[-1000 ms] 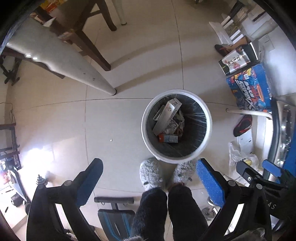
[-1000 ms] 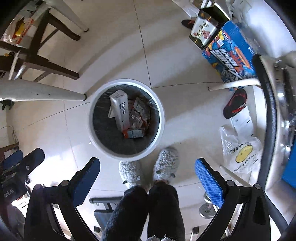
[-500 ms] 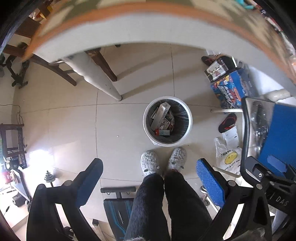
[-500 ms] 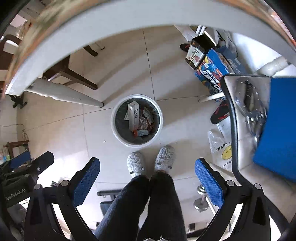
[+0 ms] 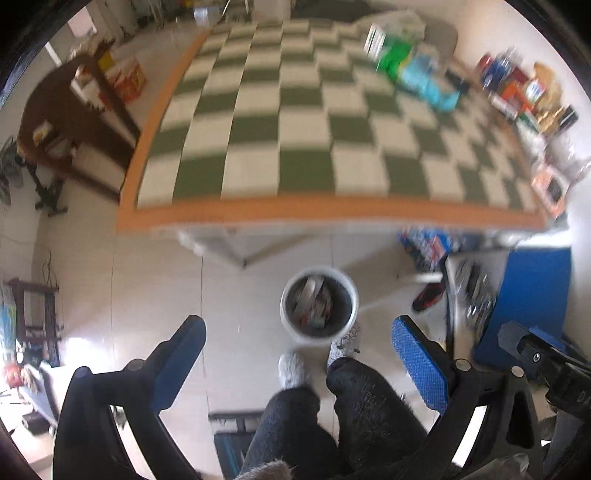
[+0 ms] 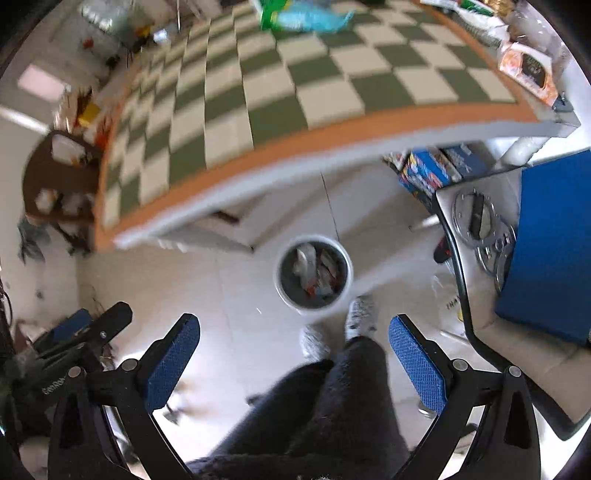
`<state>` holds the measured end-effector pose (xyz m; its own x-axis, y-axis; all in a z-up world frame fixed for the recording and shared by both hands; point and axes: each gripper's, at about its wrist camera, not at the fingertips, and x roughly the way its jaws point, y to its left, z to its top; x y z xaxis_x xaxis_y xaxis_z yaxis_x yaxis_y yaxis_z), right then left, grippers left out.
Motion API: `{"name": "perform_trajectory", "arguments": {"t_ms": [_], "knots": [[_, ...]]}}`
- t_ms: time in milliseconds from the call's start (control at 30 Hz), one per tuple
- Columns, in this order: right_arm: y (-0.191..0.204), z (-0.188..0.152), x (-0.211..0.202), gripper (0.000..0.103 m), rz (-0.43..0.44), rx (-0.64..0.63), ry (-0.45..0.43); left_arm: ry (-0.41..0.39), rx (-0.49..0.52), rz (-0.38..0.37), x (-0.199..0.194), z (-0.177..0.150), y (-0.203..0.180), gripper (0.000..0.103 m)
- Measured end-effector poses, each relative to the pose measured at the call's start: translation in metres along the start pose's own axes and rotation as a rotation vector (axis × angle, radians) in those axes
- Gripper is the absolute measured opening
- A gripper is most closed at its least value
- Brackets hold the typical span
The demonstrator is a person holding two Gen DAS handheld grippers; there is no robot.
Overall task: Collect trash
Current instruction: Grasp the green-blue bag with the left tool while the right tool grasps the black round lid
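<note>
Trash bin point(image 5: 320, 304) stood on the floor tiles just ahead of your slippers point(image 6: 360, 316), holding cartons and wrappers in a dark liner; contents blurred. Beyond the bin, the checkered table point(image 5: 295, 122) carried a green pack point(image 5: 393, 55) and a light-blue bag point(image 6: 314, 16) at its far side, well apart from the bin. Right of the bin: blue chair seat point(image 6: 554, 251). Your left gripper point(image 5: 295, 363) and right gripper point(image 6: 293, 356) both had fingers spread, gripping nothing.
</note>
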<state>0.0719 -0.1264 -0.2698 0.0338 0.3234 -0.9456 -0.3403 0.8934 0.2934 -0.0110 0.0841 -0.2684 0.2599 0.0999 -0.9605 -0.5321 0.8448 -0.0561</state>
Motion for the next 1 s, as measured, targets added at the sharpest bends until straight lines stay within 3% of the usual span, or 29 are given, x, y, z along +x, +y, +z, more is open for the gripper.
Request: {"name": "perform_trajectory", "arguments": {"t_ms": [167, 333, 500, 700, 800, 867, 1000], "knots": [[-0.005, 0.063, -0.037, 0.103, 0.033, 0.051, -0.085, -0.078, 0.019, 0.010, -0.016, 0.082, -0.028, 0.103], [-0.031, 0.154, -0.051, 0.103, 0.019, 0.095, -0.113, -0.086, -0.033, 0.001, 0.003, 0.167, -0.060, 0.103], [-0.083, 0.273, -0.032, 0.103, 0.013, 0.163, -0.115, 0.030, -0.193, -0.080, 0.061, 0.265, -0.104, 0.103], [-0.143, 0.413, 0.007, 0.103, -0.024, 0.205, -0.049, 0.209, -0.413, -0.156, 0.150, 0.357, -0.161, 0.102], [-0.163, 0.478, 0.030, 0.103, -0.065, 0.185, -0.034, 0.265, -0.493, -0.118, 0.190, 0.389, -0.178, 0.102], [-0.170, 0.511, 0.043, 0.103, -0.102, 0.160, -0.026, 0.296, -0.539, -0.055, 0.218, 0.405, -0.183, 0.102], [-0.175, 0.588, 0.085, 0.103, -0.141, 0.091, 0.005, 0.341, -0.580, 0.023, 0.250, 0.414, -0.184, 0.102]]}}
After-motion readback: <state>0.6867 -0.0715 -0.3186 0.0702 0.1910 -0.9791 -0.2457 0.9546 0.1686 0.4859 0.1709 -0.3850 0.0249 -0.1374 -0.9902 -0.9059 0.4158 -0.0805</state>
